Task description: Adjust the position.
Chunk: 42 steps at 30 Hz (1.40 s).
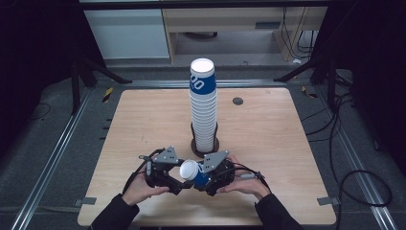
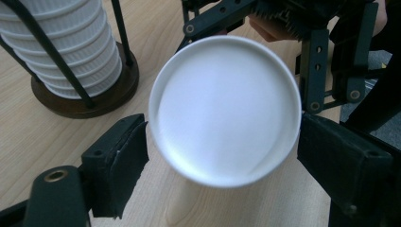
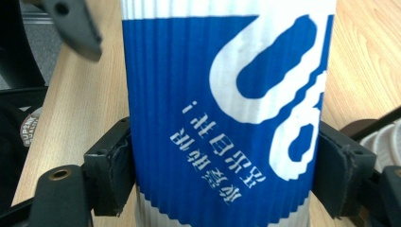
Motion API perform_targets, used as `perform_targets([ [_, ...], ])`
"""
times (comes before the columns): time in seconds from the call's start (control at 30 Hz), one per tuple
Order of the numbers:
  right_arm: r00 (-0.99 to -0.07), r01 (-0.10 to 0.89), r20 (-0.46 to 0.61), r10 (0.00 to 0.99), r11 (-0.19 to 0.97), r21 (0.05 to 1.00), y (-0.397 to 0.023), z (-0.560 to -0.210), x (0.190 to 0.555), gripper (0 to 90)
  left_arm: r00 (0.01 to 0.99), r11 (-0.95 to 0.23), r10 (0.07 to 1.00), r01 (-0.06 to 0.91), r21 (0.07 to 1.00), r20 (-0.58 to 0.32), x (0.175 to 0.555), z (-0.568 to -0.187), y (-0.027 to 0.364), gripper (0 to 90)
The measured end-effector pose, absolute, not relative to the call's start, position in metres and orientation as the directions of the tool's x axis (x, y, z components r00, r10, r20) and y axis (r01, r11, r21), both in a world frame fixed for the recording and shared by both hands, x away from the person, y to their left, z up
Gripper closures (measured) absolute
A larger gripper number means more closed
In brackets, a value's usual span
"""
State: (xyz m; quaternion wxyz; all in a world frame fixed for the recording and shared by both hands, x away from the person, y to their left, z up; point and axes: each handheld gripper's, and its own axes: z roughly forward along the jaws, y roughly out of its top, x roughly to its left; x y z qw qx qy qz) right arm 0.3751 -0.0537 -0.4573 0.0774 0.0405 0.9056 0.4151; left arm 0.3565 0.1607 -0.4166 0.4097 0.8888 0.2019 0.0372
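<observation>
The right gripper (image 1: 203, 178) clamps a light, crushable ribbed paper cup (image 1: 193, 172) by its blue sleeve, while the left gripper (image 2: 222, 146) stands wide around its rim, best pinched gently.

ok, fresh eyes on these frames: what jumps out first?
The tall stack of cups, blue and white, standing in a dark holder mid-table. Just in front of it, near the table's front edge, the right hand-held gripper is clamped on a single blue cup lying sideways. Its white open mouth faces the left hand-held gripper, whose jaws flank the rim.
</observation>
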Motion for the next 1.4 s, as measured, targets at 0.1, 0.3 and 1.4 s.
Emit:
perform_targets([
  [0.1, -0.986, -0.002, -0.112, 0.126, 0.66, 0.752, -0.05, -0.458, 0.373, 20.7, 0.912, -0.586, 0.397, 0.34, 0.735, -0.105, 0.357, -0.418, 0.159, 17.9],
  [0.3, -0.985, -0.021, -0.127, 0.113, 0.662, 0.749, -0.045, -0.459, 0.372, 20.7, 0.913, -0.606, 0.391, 0.349, 0.715, -0.114, 0.358, -0.422, 0.156, 20.6],
  [1.4, -0.964, 0.132, -0.003, 0.265, 0.491, 0.861, -0.088, -0.433, 0.386, 8.6, 0.868, -0.434, 0.477, 0.37, 0.822, -0.139, 0.368, -0.404, 0.199, 25.7],
])
